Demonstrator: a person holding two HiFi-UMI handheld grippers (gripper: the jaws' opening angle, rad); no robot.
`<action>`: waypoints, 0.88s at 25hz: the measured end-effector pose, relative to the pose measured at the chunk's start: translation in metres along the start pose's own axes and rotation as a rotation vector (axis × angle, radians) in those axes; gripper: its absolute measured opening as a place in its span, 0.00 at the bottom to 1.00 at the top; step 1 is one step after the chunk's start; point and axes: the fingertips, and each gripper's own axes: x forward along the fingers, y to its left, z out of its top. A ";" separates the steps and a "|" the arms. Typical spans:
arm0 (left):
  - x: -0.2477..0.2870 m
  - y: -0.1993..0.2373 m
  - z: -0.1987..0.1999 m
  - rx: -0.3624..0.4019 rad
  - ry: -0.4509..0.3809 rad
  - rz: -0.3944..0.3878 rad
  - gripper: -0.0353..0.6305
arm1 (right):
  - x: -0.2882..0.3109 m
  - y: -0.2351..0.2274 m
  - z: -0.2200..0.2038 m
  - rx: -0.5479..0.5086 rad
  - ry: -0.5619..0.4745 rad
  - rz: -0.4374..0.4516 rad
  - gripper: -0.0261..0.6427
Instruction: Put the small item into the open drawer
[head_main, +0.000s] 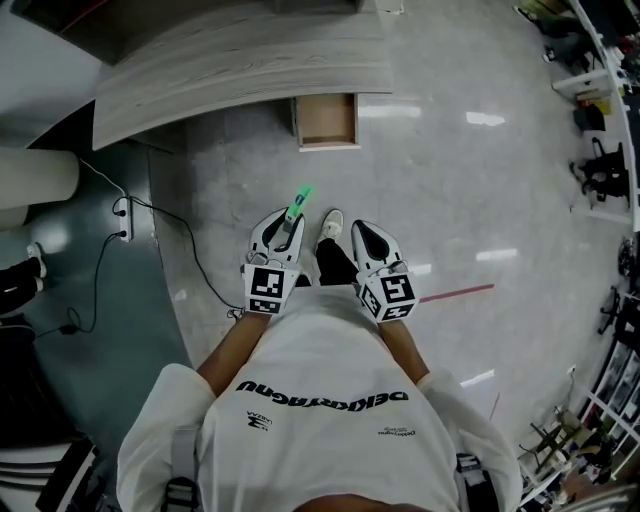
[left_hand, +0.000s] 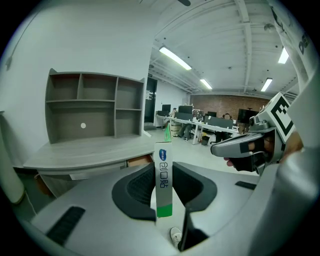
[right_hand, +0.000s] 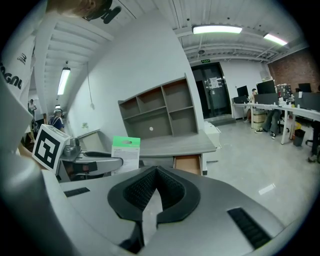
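A slim white box with a green end (head_main: 299, 203) sticks out forward from my left gripper (head_main: 287, 217), which is shut on it. In the left gripper view the box (left_hand: 164, 186) stands upright, clamped between the two black pads (left_hand: 139, 186). My right gripper (head_main: 361, 229) is beside it on the right, shut with nothing in it; its tips meet in the right gripper view (right_hand: 156, 170). The open wooden drawer (head_main: 327, 119) hangs under the curved grey desk (head_main: 230, 75), straight ahead across the floor. It also shows as the drawer (right_hand: 189, 163) from the right and the drawer (left_hand: 140, 161) from the left.
A grey shelf unit (left_hand: 95, 106) stands on the desk. Cables and a power strip (head_main: 124, 219) lie on the floor at the left. A red line (head_main: 460, 293) marks the floor at the right. Office desks and chairs (left_hand: 215, 127) fill the far room.
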 end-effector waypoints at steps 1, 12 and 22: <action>0.009 0.001 0.000 -0.004 0.009 0.004 0.20 | 0.005 -0.006 0.001 0.001 0.007 0.004 0.08; 0.099 0.020 -0.017 -0.042 0.081 0.047 0.21 | 0.070 -0.072 -0.010 0.038 0.072 0.024 0.08; 0.166 0.041 -0.035 -0.076 0.118 0.082 0.20 | 0.115 -0.107 -0.029 0.032 0.119 0.057 0.08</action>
